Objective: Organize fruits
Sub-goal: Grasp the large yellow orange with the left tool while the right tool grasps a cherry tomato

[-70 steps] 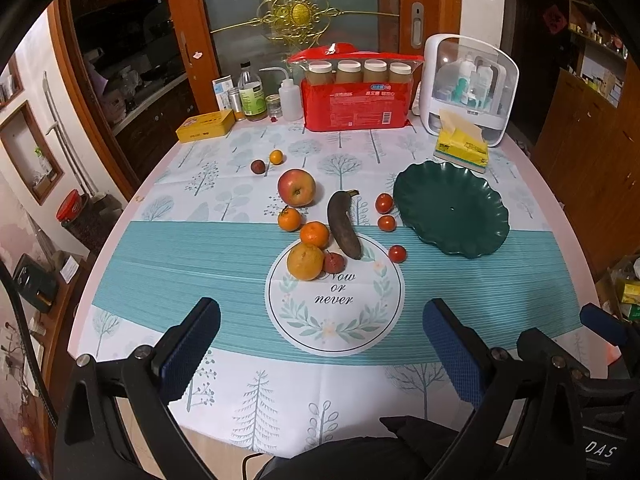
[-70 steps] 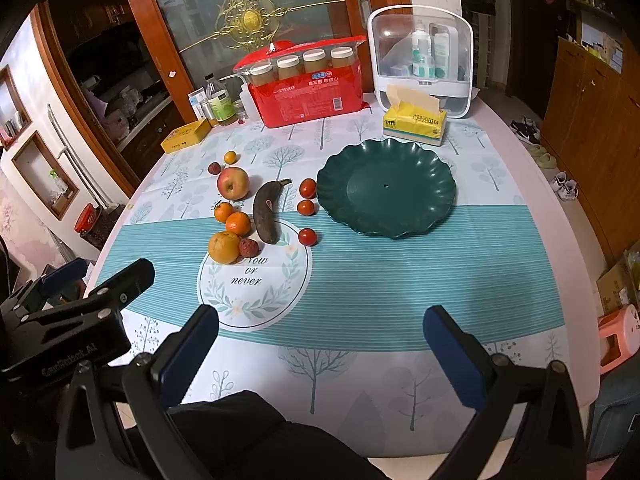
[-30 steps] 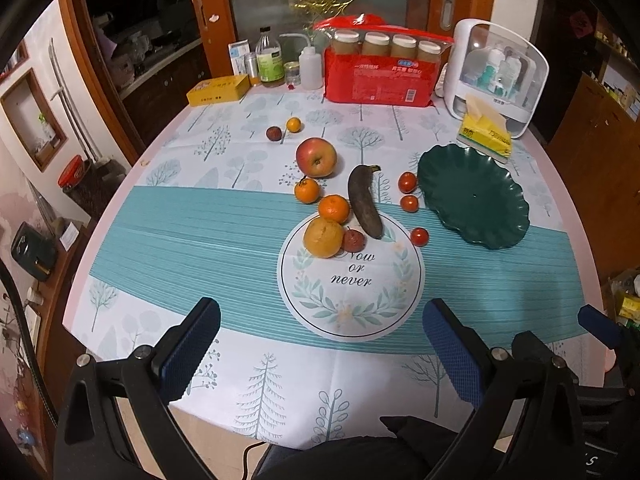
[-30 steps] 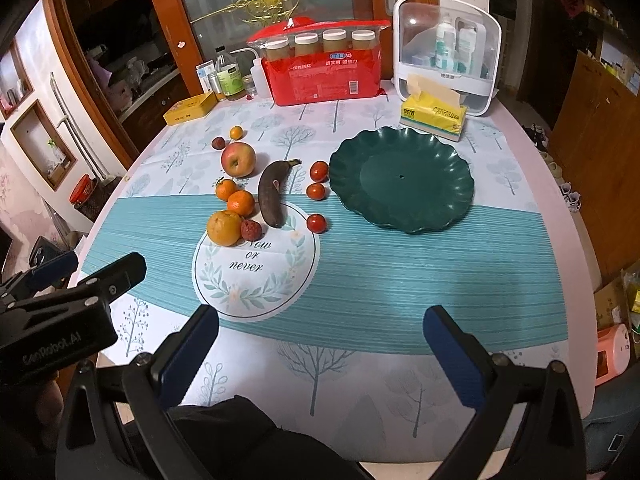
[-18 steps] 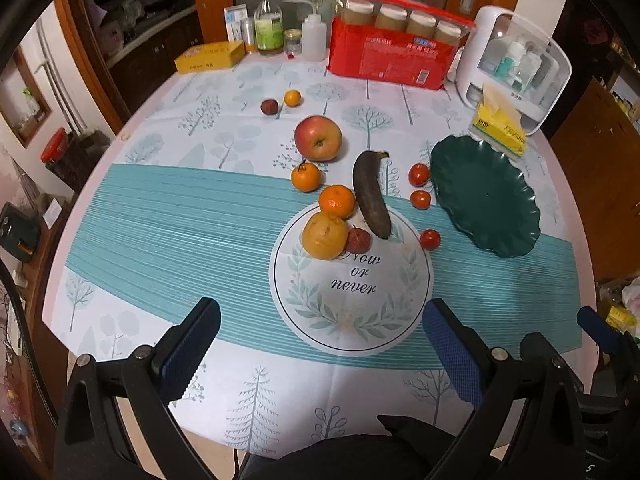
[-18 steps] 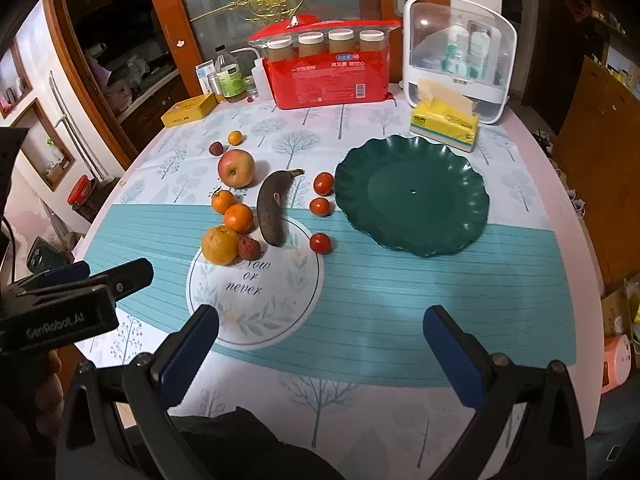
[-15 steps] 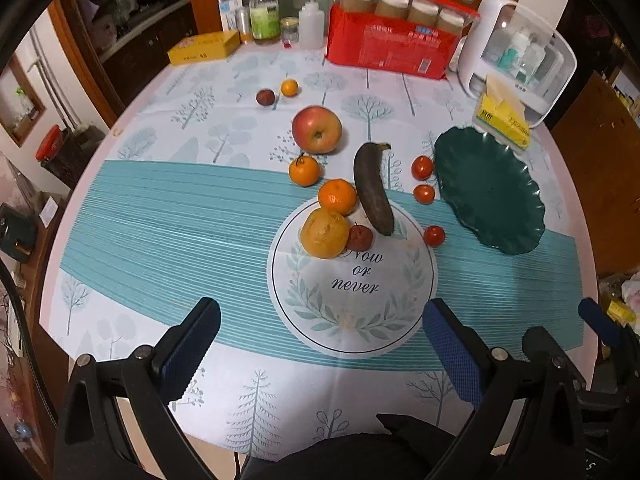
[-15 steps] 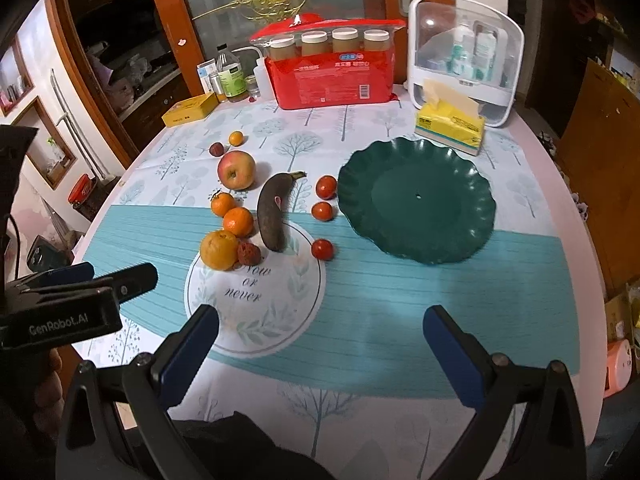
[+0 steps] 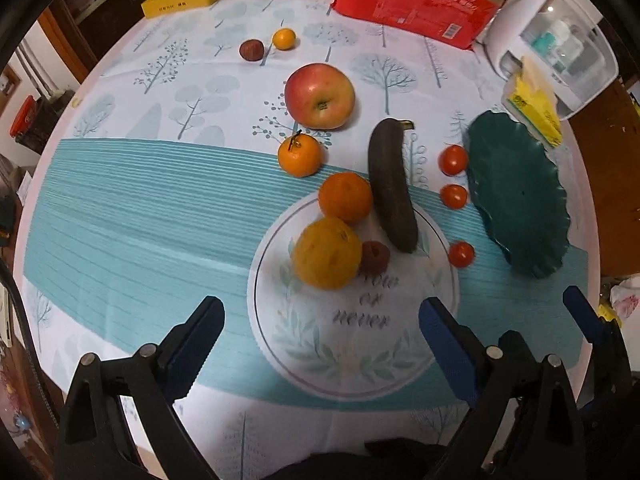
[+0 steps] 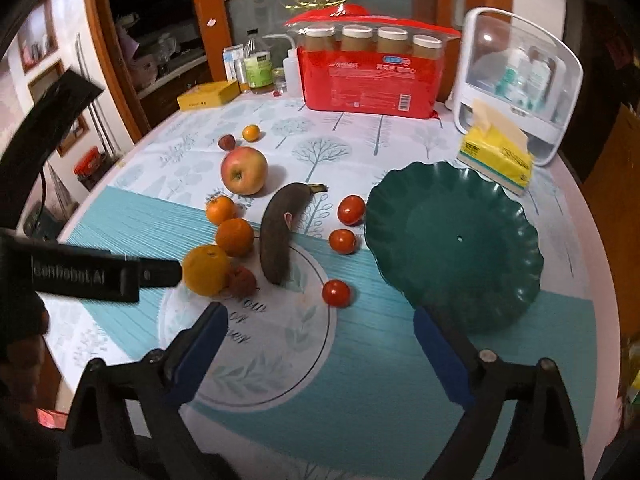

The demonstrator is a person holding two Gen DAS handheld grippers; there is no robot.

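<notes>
Fruit lies loose on the tablecloth: a red apple (image 9: 319, 95) (image 10: 243, 170), a dark overripe banana (image 9: 391, 190) (image 10: 278, 232), a large yellow orange (image 9: 326, 253) (image 10: 205, 269), smaller oranges (image 9: 345, 198) (image 10: 235, 237), and three small tomatoes (image 9: 461, 254) (image 10: 336, 293). An empty dark green plate (image 9: 516, 196) (image 10: 452, 240) sits to the right of them. My left gripper (image 9: 320, 334) is open and empty, hovering just short of the yellow orange. My right gripper (image 10: 320, 334) is open and empty, near the closest tomato and the plate's front rim.
At the table's far side stand a red pack of jars (image 10: 372, 76), a white storage box (image 10: 520, 76), a yellow tissue pack (image 10: 496, 156), bottles (image 10: 258, 68) and a yellow tin (image 10: 208, 96). A small orange (image 10: 251, 133) and a dark fruit (image 10: 226, 141) lie behind the apple.
Both grippers have moved forward and down toward the fruit, which now looks much larger in both views. Nothing on the table has moved; both grippers stay open.
</notes>
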